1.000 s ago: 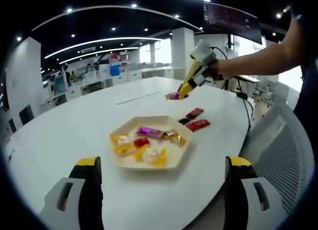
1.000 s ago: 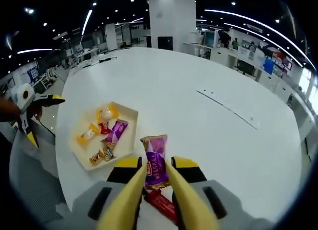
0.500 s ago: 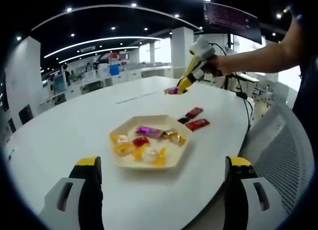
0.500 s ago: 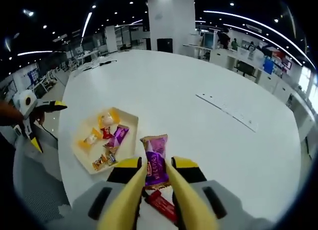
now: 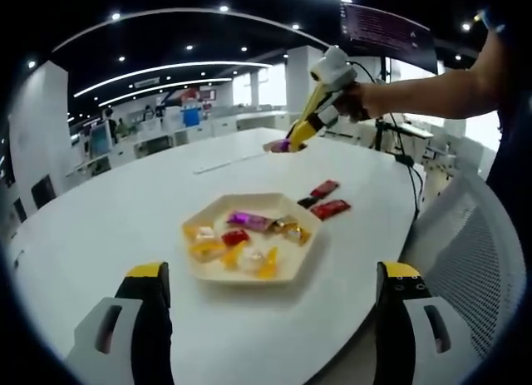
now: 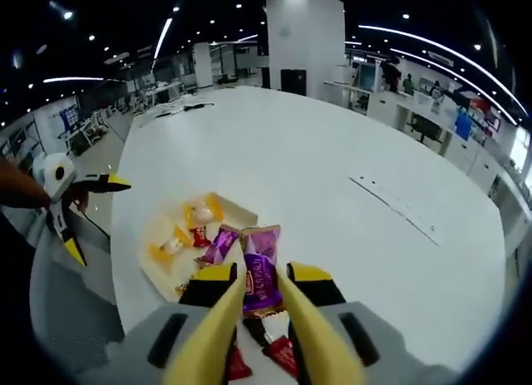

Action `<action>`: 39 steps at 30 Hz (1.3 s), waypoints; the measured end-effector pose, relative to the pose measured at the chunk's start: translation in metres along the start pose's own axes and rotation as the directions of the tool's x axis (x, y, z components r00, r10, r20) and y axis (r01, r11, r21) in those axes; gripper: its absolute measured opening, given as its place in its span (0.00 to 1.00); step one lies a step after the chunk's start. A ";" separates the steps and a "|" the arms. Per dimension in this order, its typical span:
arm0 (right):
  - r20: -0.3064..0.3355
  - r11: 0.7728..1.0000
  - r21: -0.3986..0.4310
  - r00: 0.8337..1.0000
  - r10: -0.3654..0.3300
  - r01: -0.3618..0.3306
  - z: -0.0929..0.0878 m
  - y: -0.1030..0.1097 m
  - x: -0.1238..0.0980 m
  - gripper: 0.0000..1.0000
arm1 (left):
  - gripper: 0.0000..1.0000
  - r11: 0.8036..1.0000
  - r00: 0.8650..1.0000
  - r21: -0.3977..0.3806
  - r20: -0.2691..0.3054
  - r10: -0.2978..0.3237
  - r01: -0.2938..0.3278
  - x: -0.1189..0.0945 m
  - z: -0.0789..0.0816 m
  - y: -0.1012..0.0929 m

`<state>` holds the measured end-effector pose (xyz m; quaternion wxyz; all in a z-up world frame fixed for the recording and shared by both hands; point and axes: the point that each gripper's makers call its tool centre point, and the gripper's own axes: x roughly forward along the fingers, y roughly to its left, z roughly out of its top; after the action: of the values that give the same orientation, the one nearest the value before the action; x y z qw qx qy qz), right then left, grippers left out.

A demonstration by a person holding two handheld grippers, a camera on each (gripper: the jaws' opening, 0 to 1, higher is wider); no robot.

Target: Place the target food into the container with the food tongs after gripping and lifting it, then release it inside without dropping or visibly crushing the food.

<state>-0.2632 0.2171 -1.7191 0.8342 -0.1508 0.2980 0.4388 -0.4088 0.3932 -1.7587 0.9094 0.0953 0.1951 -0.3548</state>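
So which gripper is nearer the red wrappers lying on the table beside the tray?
Right. The right gripper, shut on the purple packet, hangs just above the red wrappers. The left gripper sits open on the tray's opposite side.

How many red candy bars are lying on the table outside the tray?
2, plus a small dark piece. One red bar lies farther from the tray, the other red bar nearer it, with the dark piece between them. More may hide behind the right gripper.
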 end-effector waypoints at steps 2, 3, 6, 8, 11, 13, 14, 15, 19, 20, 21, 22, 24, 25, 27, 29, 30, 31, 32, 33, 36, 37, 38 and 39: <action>0.004 1.000 -0.014 1.000 0.018 -0.018 0.005 0.009 0.005 0.23 | 0.99 1.000 1.000 0.002 -0.001 -0.001 0.001 0.000 0.001 -0.001; 0.004 1.000 -0.016 1.000 0.022 -0.022 0.006 0.011 0.006 0.23 | 0.99 1.000 1.000 0.007 0.000 0.000 0.000 0.000 0.001 -0.001; 0.012 0.998 -0.042 0.998 0.055 -0.055 0.015 0.027 0.013 0.23 | 0.99 1.000 1.000 0.010 0.001 0.001 -0.001 -0.001 0.001 -0.001; 0.016 0.996 -0.053 0.997 0.071 -0.070 0.020 0.035 0.016 0.23 | 0.99 1.000 1.000 0.011 0.003 0.000 0.000 -0.001 0.001 -0.001; 0.021 0.992 -0.075 0.994 0.104 -0.102 0.029 0.052 0.020 0.23 | 0.99 1.000 1.000 0.018 0.002 0.000 0.000 0.000 0.001 -0.001; 0.018 0.989 -0.093 0.993 0.119 -0.117 0.031 0.059 0.022 0.23 | 0.99 1.000 1.000 0.014 0.003 -0.001 0.001 0.000 0.001 -0.001; 0.017 0.987 -0.098 0.992 0.126 -0.124 0.031 0.063 0.024 0.23 | 0.99 1.000 1.000 0.013 0.002 0.001 -0.001 0.000 0.001 -0.001; 0.020 0.987 -0.098 0.991 0.131 -0.129 0.032 0.064 0.024 0.23 | 0.99 1.000 1.000 0.013 0.004 0.003 -0.003 -0.001 0.001 0.000; 0.024 0.983 -0.105 0.988 0.152 -0.149 0.034 0.073 0.028 0.23 | 0.99 1.000 1.000 0.015 0.005 0.005 -0.005 -0.001 0.001 0.000; 0.024 0.982 -0.107 0.987 0.157 -0.153 0.036 0.075 0.028 0.23 | 0.99 1.000 1.000 0.015 0.005 0.005 -0.005 -0.001 0.001 0.001; 0.027 0.982 -0.108 0.987 0.159 -0.155 0.037 0.076 0.028 0.23 | 0.99 1.000 1.000 0.015 0.006 0.004 -0.004 -0.001 0.001 0.001; 0.029 0.982 -0.108 0.986 0.162 -0.158 0.038 0.077 0.028 0.23 | 0.99 1.000 1.000 0.016 0.006 0.003 -0.004 -0.001 0.001 0.000; 0.038 0.980 -0.114 0.985 0.167 -0.162 0.041 0.080 0.028 0.23 | 0.99 1.000 1.000 0.022 -0.002 0.003 -0.003 0.000 0.000 0.000; 0.037 0.980 -0.118 0.985 0.167 -0.162 0.041 0.082 0.029 0.23 | 0.99 1.000 1.000 0.028 -0.006 0.002 -0.001 0.000 -0.001 0.000; 0.035 0.979 -0.121 0.985 0.171 -0.166 0.042 0.085 0.031 0.23 | 0.99 1.000 1.000 0.027 -0.002 -0.003 0.003 0.000 0.000 -0.002; 0.026 0.976 -0.129 0.984 0.178 -0.173 0.040 0.088 0.032 0.23 | 0.99 1.000 1.000 0.024 0.001 0.002 -0.002 0.000 0.001 -0.001; 0.026 0.976 -0.134 0.983 0.179 -0.174 0.040 0.089 0.034 0.23 | 0.99 1.000 1.000 0.024 0.001 0.003 -0.003 0.000 0.001 0.000; 0.023 0.975 -0.133 0.983 0.184 -0.179 0.040 0.090 0.035 0.23 | 0.99 1.000 1.000 0.022 0.003 0.006 -0.006 -0.001 0.002 0.000; 0.020 0.974 -0.135 0.982 0.188 -0.184 0.039 0.092 0.037 0.23 | 0.99 1.000 1.000 0.021 0.007 0.008 -0.008 -0.001 0.002 0.000; 0.019 0.972 -0.147 0.982 0.187 -0.183 0.039 0.093 0.038 0.23 | 0.99 1.000 1.000 0.020 0.008 0.012 -0.012 -0.001 0.003 0.001; 0.021 0.965 -0.175 0.980 0.200 -0.193 0.039 0.096 0.040 0.24 | 0.99 1.000 1.000 0.021 0.011 0.017 -0.018 -0.001 0.003 0.002; 0.030 0.966 -0.182 0.981 0.194 -0.186 0.041 0.095 0.041 0.25 | 0.99 1.000 1.000 0.022 0.010 0.019 -0.019 -0.001 0.003 0.003; 0.031 0.966 -0.174 0.979 0.201 -0.193 0.041 0.095 0.042 0.25 | 0.99 1.000 1.000 0.023 0.008 0.020 -0.021 -0.001 0.002 0.003; 0.034 0.965 -0.155 0.976 0.217 -0.210 0.042 0.098 0.043 0.26 | 0.99 1.000 1.000 0.022 0.011 0.021 -0.021 -0.001 0.003 0.003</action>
<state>-0.3095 0.3218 -1.7127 0.7755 -0.1694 0.2574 0.5511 -0.4068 0.3953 -1.7555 0.9129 0.1055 0.1854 -0.3479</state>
